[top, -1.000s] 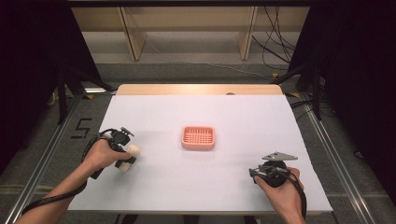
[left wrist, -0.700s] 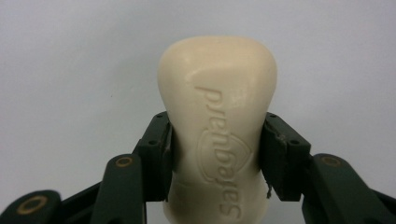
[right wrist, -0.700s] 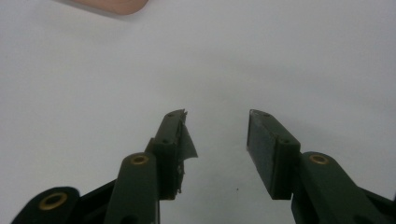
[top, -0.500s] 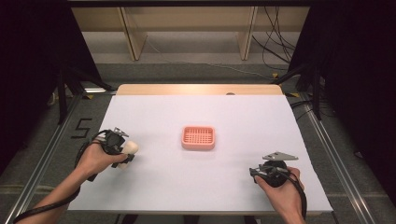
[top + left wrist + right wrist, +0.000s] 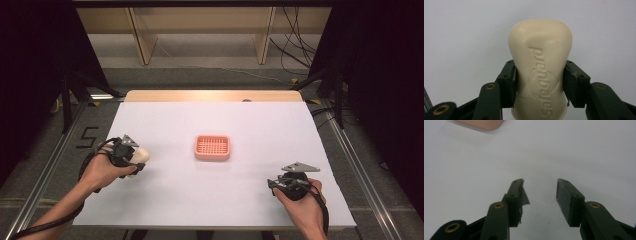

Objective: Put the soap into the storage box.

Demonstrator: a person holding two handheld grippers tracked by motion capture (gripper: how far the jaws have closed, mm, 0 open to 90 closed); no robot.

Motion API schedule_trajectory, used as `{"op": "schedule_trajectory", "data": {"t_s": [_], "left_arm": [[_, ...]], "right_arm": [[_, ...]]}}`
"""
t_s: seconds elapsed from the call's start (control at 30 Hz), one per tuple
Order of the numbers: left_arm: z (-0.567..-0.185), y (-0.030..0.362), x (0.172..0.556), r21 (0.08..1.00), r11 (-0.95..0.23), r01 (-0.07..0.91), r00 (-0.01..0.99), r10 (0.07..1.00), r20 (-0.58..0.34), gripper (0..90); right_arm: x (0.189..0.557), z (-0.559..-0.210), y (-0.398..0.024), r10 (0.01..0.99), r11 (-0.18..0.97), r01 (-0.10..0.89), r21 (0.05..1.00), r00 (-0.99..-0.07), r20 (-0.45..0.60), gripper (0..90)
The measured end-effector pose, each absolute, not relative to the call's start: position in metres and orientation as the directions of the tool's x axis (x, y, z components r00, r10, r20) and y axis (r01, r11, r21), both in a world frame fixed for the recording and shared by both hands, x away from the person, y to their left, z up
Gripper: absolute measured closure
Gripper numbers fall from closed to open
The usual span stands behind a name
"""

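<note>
Left gripper view: my left gripper (image 5: pixel 540 82) has its fingers (image 5: pixel 507 82) clamped on both sides of a cream soap (image 5: pixel 540 65), its embossed face toward the camera. In the high view the soap (image 5: pixel 139 156) sits at the counter's (image 5: pixel 250 125) left, well apart from the pink dish (image 5: pixel 212 147) at centre. My right gripper's (image 5: pixel 540 192) fingers stand moderately apart, empty, over bare counter. Since a second ago, my left gripper has drawn slightly leftward; the right is unmoved.
</note>
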State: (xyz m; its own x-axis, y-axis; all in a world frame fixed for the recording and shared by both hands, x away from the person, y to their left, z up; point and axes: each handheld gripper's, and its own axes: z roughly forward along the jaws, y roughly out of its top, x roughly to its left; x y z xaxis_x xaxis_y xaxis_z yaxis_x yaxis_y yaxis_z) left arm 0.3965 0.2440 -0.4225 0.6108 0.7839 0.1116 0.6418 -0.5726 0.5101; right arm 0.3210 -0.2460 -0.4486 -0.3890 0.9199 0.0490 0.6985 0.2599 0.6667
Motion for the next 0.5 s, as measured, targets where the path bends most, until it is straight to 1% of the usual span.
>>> {"op": "schedule_trajectory", "data": {"t_s": [0.07, 0.1, 0.13, 0.3, 0.33, 0.47, 0.5], "left_arm": [[-0.421, 0.242, 0.397, 0.514, -0.577, 0.635, 0.615, 0.78, 0.116, 49.6], [-0.421, 0.241, 0.397, 0.519, -0.576, 0.632, 0.615, 0.78, 0.116, 49.6], [-0.419, 0.24, 0.398, 0.501, -0.593, 0.63, 0.627, 0.769, 0.123, 49.6], [-0.416, 0.234, 0.4, 0.518, -0.599, 0.611, 0.632, 0.763, 0.136, 49.6], [-0.414, 0.234, 0.401, 0.497, -0.623, 0.604, 0.648, 0.747, 0.147, 49.6], [-0.411, 0.231, 0.403, 0.517, -0.617, 0.593, 0.64, 0.751, 0.161, 49.6], [-0.411, 0.23, 0.403, 0.524, -0.615, 0.59, 0.637, 0.753, 0.166, 49.6]], "right_arm": [[0.321, -0.448, -0.245, 0.924, 0.238, 0.696, 0.677, -0.378, 0.063, 57.4], [0.321, -0.448, -0.245, 0.923, 0.242, 0.697, 0.675, -0.38, 0.061, 57.4], [0.321, -0.448, -0.245, 0.923, 0.241, 0.696, 0.676, -0.379, 0.062, 57.4], [0.321, -0.448, -0.245, 0.924, 0.237, 0.7, 0.674, -0.377, 0.067, 57.3], [0.321, -0.448, -0.245, 0.923, 0.236, 0.699, 0.675, -0.378, 0.068, 57.3], [0.321, -0.449, -0.245, 0.922, 0.236, 0.697, 0.677, -0.38, 0.07, 57.3], [0.319, -0.448, -0.243, 0.929, 0.214, 0.71, 0.671, -0.36, 0.083, 57.4]]}}
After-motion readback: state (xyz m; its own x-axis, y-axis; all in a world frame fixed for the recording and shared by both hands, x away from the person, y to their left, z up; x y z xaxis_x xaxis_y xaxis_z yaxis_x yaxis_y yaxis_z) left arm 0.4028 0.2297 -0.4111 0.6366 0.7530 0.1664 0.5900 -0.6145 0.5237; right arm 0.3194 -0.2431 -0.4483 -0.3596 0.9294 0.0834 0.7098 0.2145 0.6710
